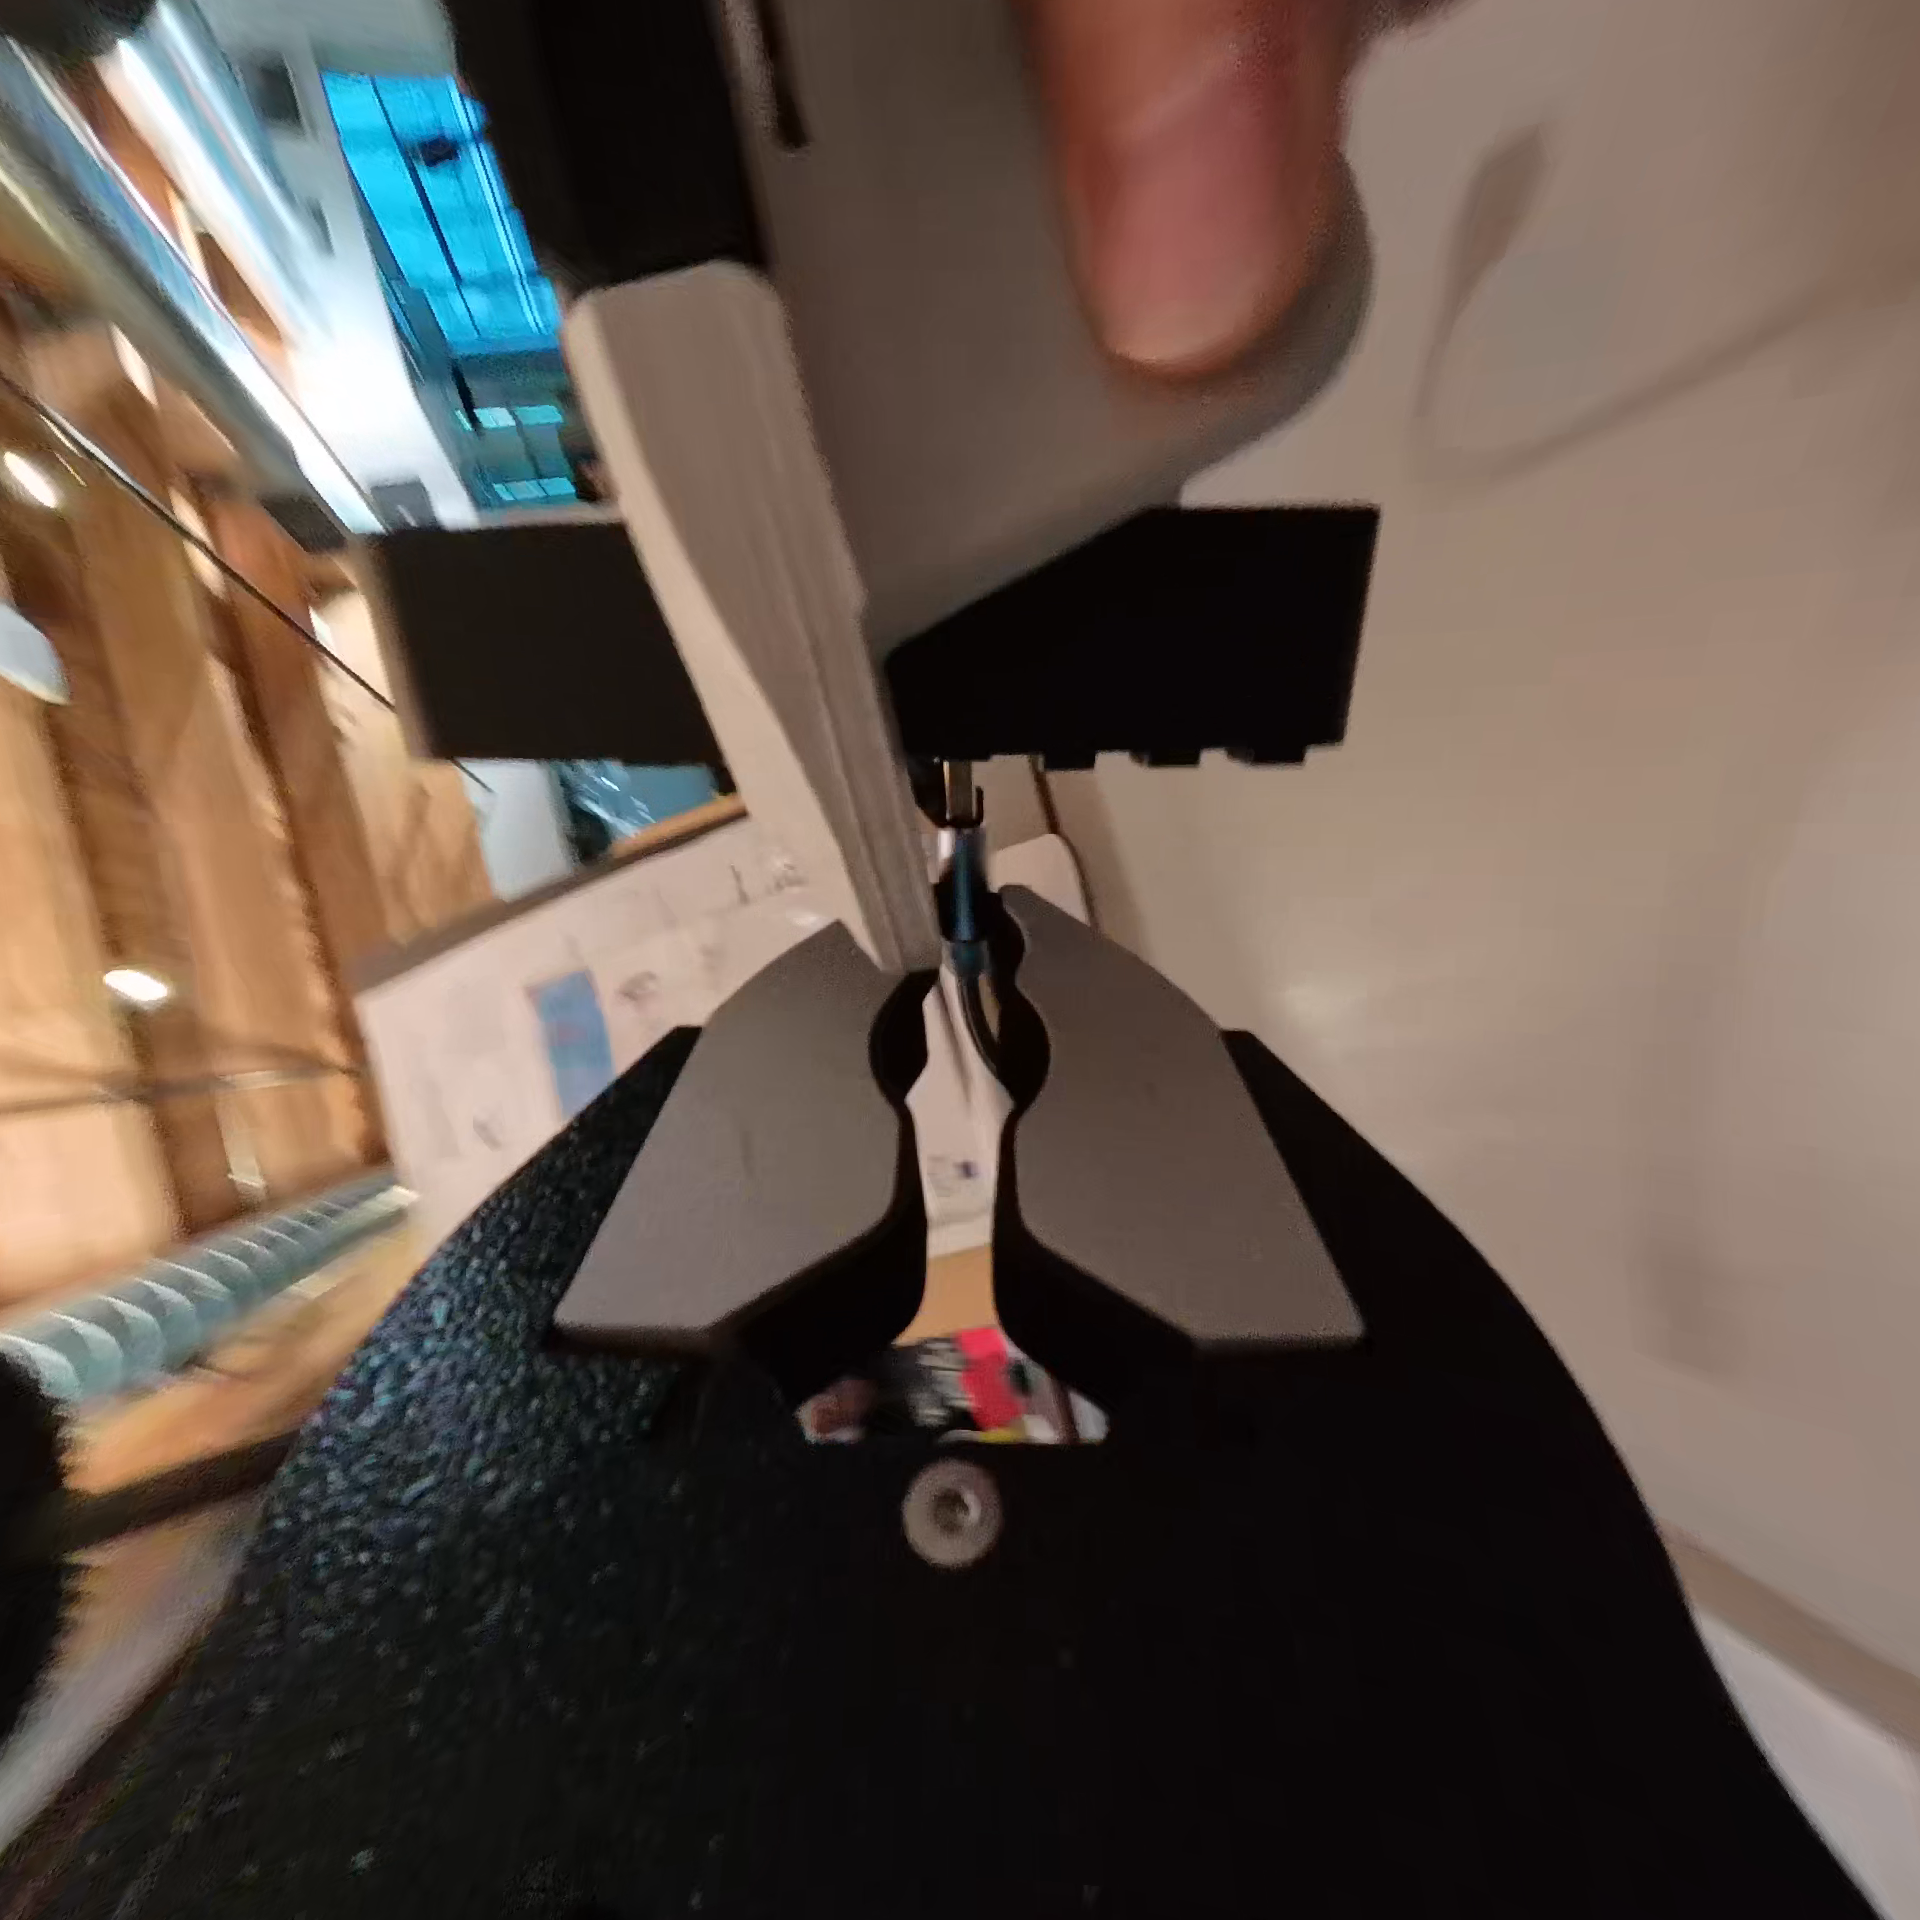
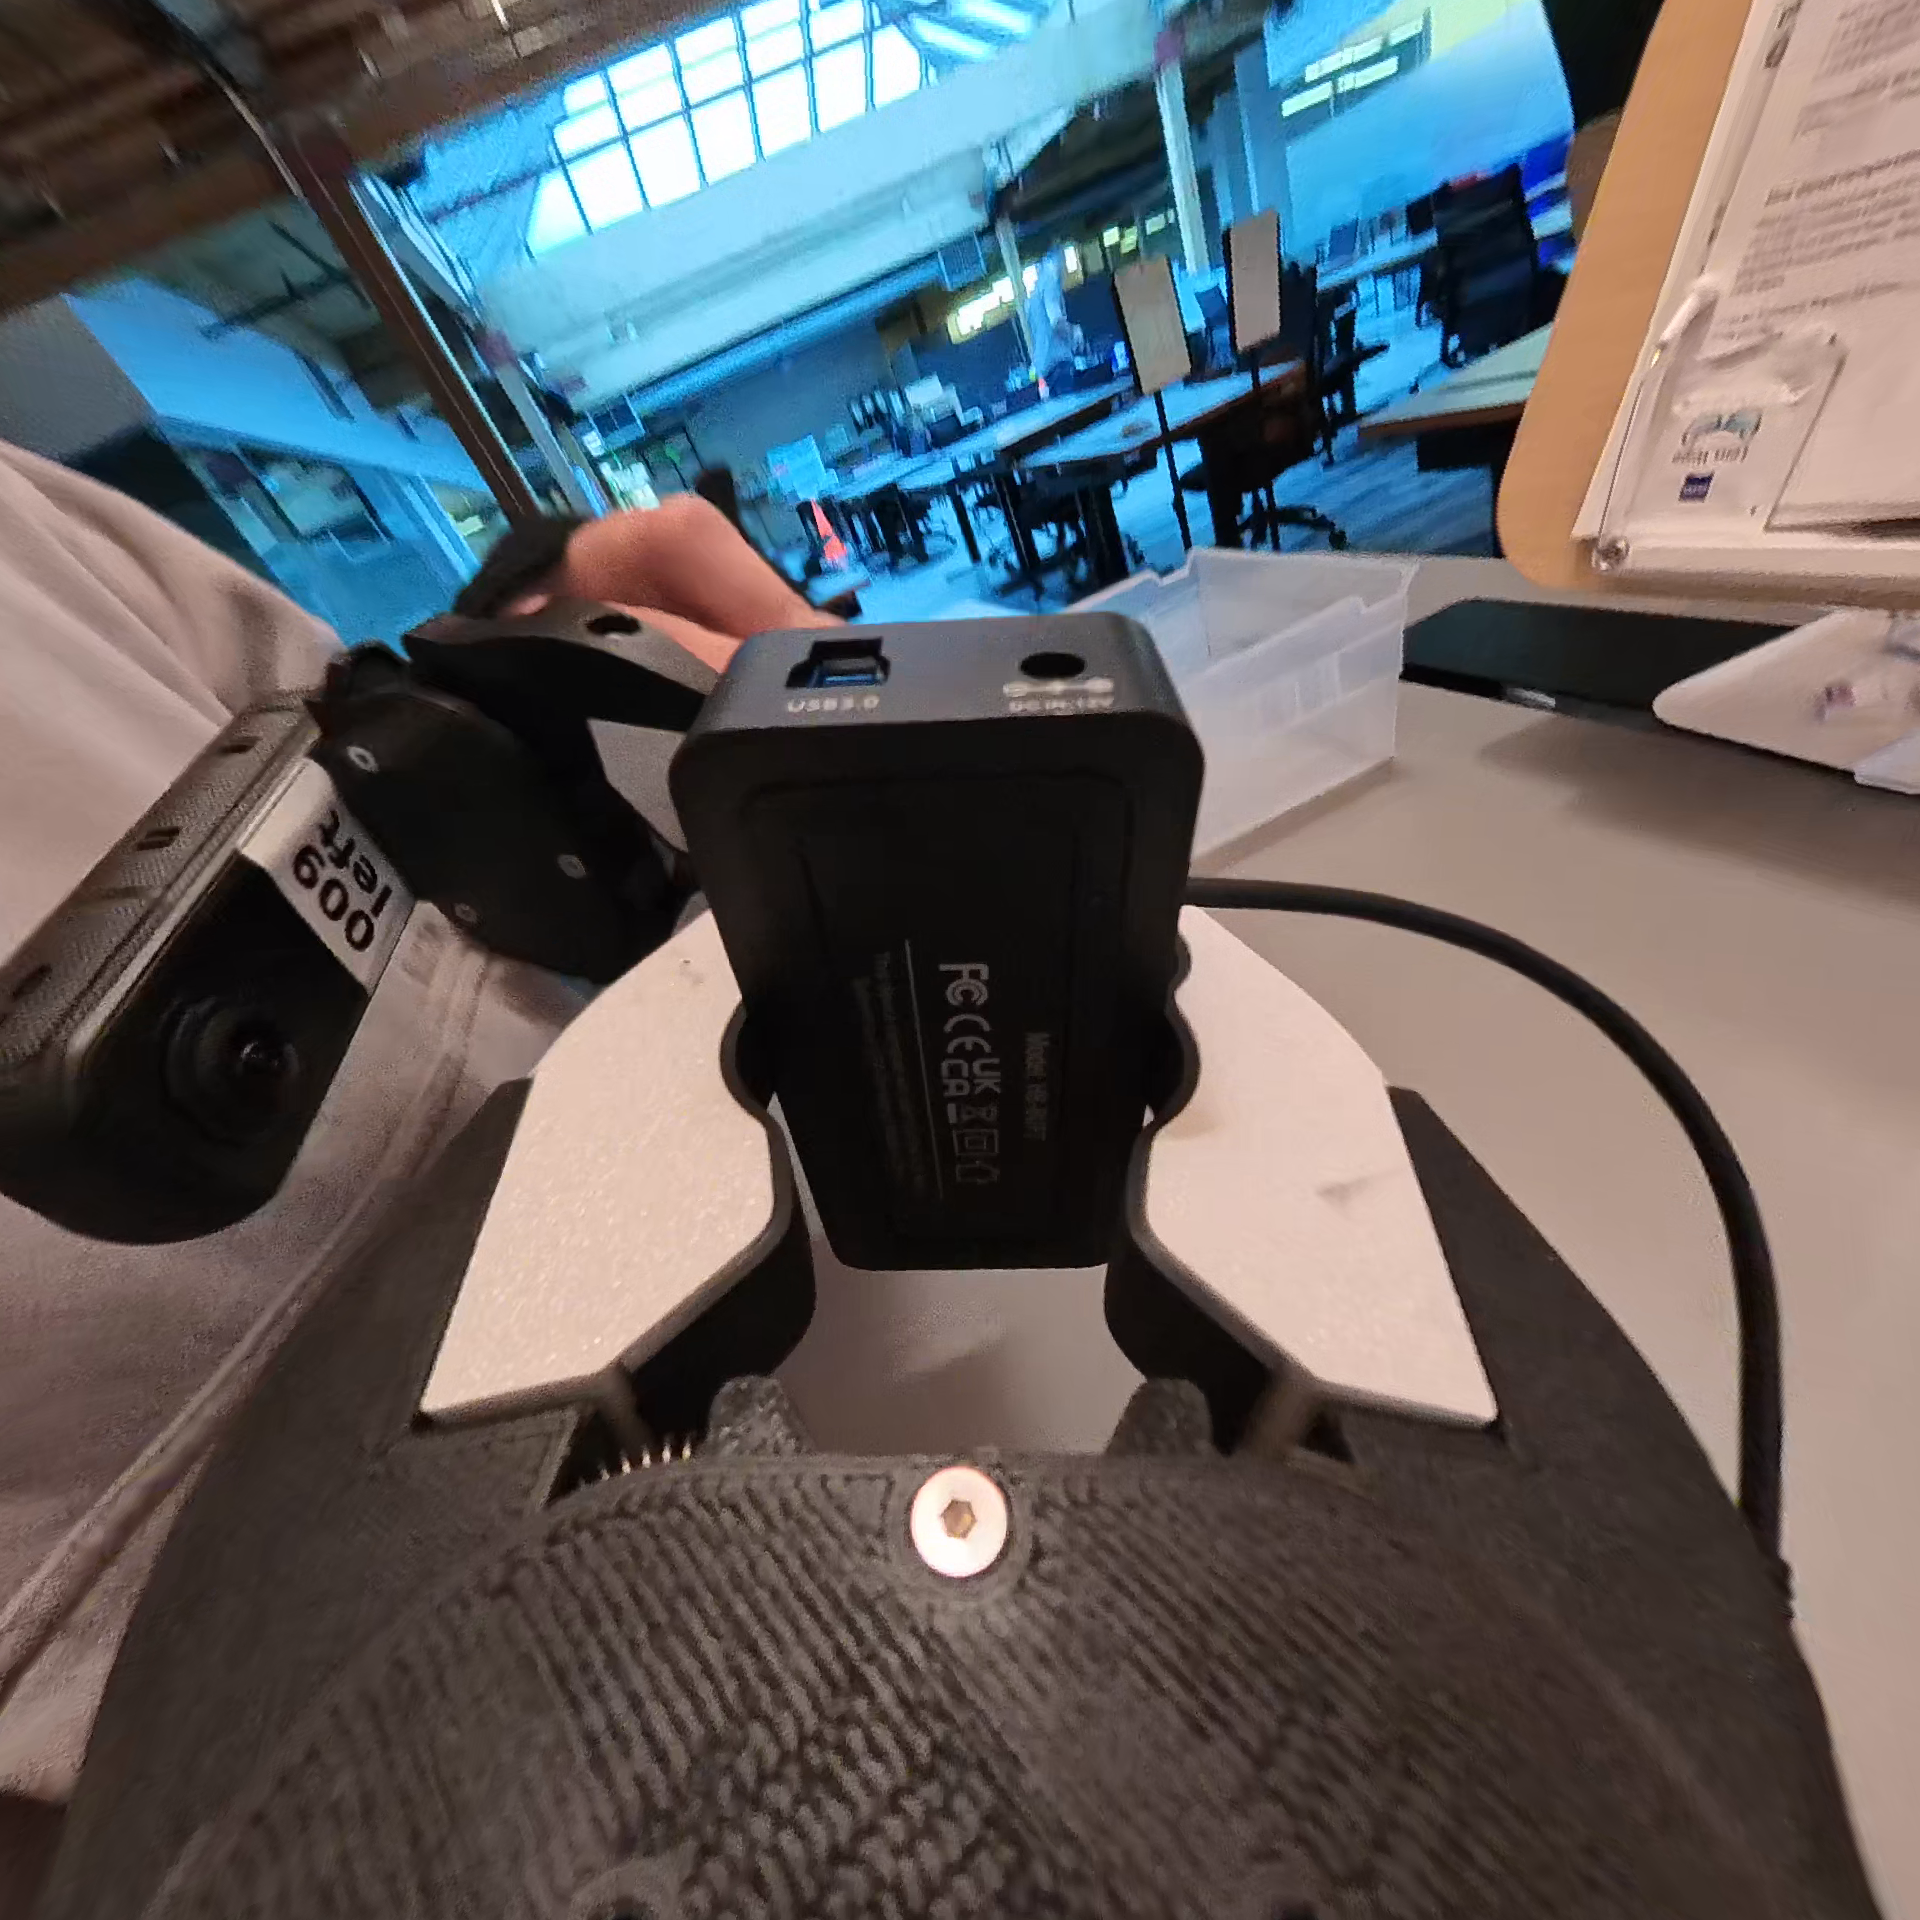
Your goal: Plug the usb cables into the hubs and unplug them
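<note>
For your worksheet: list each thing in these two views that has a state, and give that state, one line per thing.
right gripper: shut on the USB hub
USB hub: held off the table, label side facing the camera
left gripper: shut on the USB plug
USB plug: pinched at the hub's port edge
clear bin: empty

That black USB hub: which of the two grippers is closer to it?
Right. The right gripper is clamped on the black USB hub. The left gripper sits just below the hub's port edge, pinching a small blue plug.
</note>
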